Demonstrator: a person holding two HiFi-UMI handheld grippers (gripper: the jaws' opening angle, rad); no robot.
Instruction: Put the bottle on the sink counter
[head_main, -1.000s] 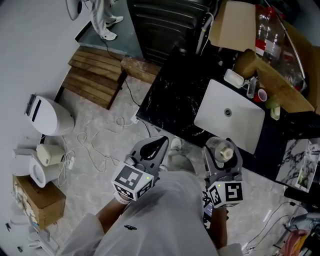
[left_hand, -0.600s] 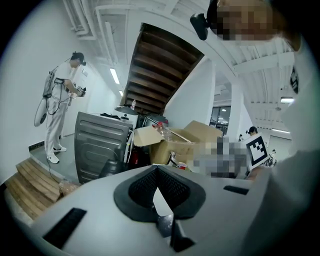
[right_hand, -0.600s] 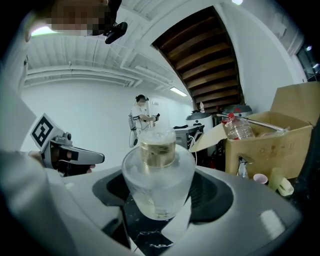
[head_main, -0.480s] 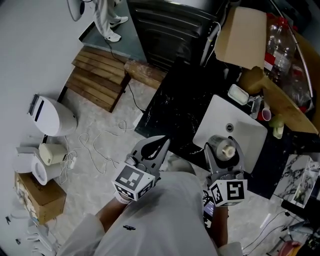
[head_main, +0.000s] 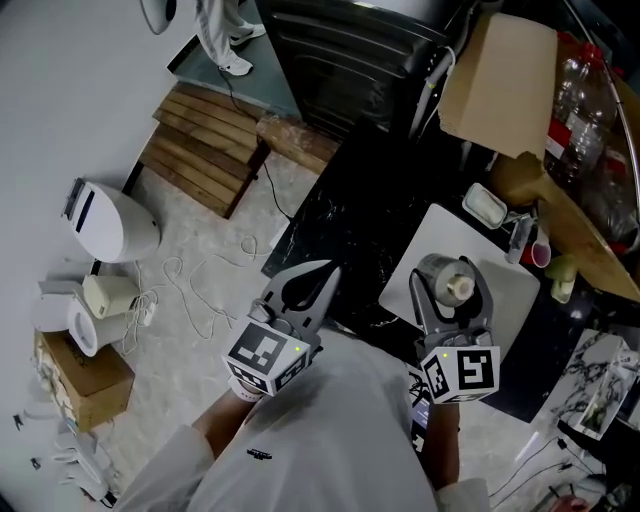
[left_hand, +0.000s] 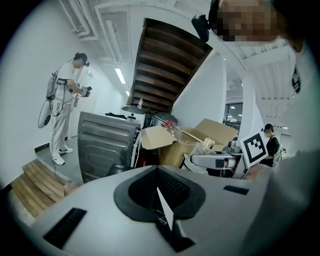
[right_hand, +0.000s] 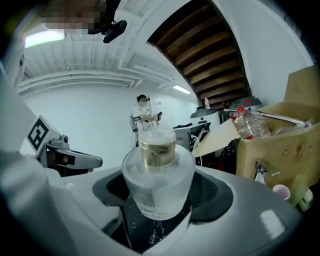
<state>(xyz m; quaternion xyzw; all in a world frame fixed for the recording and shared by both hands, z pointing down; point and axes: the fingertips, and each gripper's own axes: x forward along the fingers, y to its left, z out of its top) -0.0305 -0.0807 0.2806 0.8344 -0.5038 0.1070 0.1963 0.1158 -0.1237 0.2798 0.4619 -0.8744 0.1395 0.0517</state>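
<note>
A clear plastic bottle (head_main: 437, 272) with a tan cap stands upright between the jaws of my right gripper (head_main: 450, 290), which is shut on its body. In the head view it hangs over the near left part of the white sink basin (head_main: 510, 300), which is set in the black marble counter (head_main: 350, 230). The right gripper view shows the bottle (right_hand: 157, 175) filling the space between the jaws. My left gripper (head_main: 326, 272) is held at the left, over the counter's near corner, its jaws shut together on nothing. The seam where they meet shows in the left gripper view (left_hand: 165, 210).
Behind the sink are a soap dish (head_main: 487, 205), a pink cup (head_main: 541, 255), a cardboard box (head_main: 500, 70) and plastic bottles (head_main: 580, 90). A dark appliance (head_main: 340, 40) stands beyond the counter. A wooden pallet (head_main: 200, 150), cables and a white appliance (head_main: 110, 225) lie on the floor. A person (head_main: 225, 30) stands far off.
The right gripper with the bottle has moved from the counter's front edge to above the sink basin. The left gripper has kept its place beside it.
</note>
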